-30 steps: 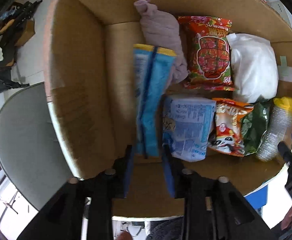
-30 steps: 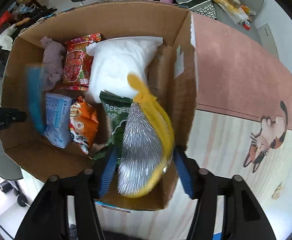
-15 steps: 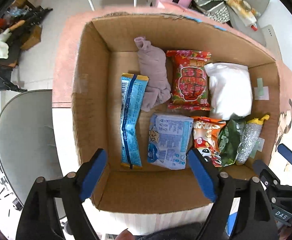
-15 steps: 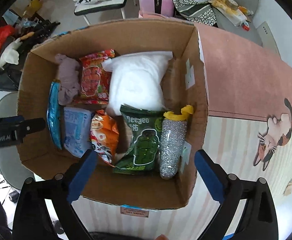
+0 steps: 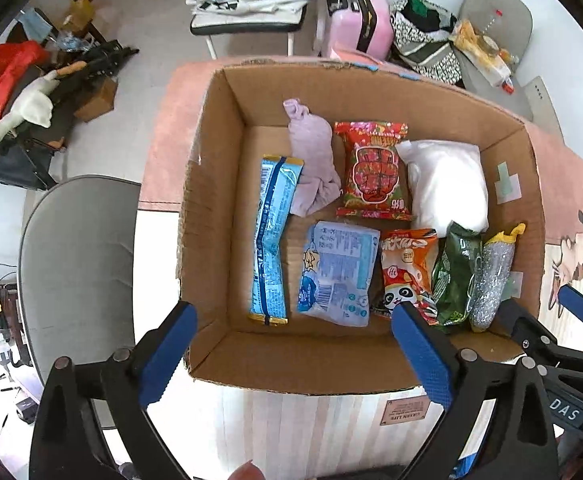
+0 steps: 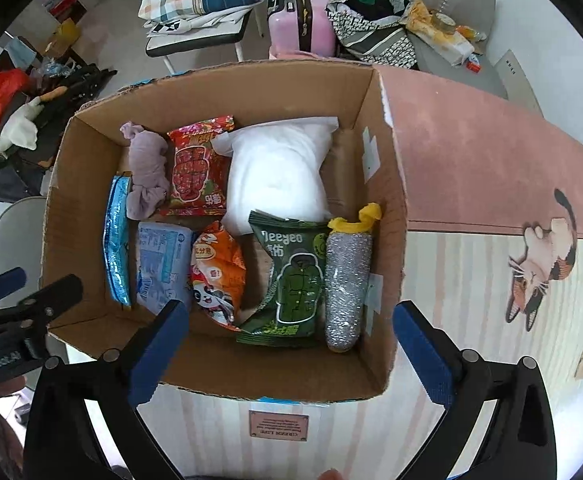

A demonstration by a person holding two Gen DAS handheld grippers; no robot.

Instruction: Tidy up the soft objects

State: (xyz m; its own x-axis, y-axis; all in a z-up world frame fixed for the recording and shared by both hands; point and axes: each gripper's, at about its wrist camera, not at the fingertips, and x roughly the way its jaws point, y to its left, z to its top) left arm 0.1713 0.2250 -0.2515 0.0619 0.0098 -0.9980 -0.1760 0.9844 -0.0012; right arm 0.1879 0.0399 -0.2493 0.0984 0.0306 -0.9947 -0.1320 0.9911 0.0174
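Left tongs (image 5: 293,342), right tongs (image 6: 291,340) point straight down over cardboard box (image 5: 211,208), jaws just spread wide (nothing between)

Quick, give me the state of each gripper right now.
Left gripper: open, jaws have just been opening, nothing between them, above the cardboard box.
Right gripper: open, jaws have just been opening, holding nothing.
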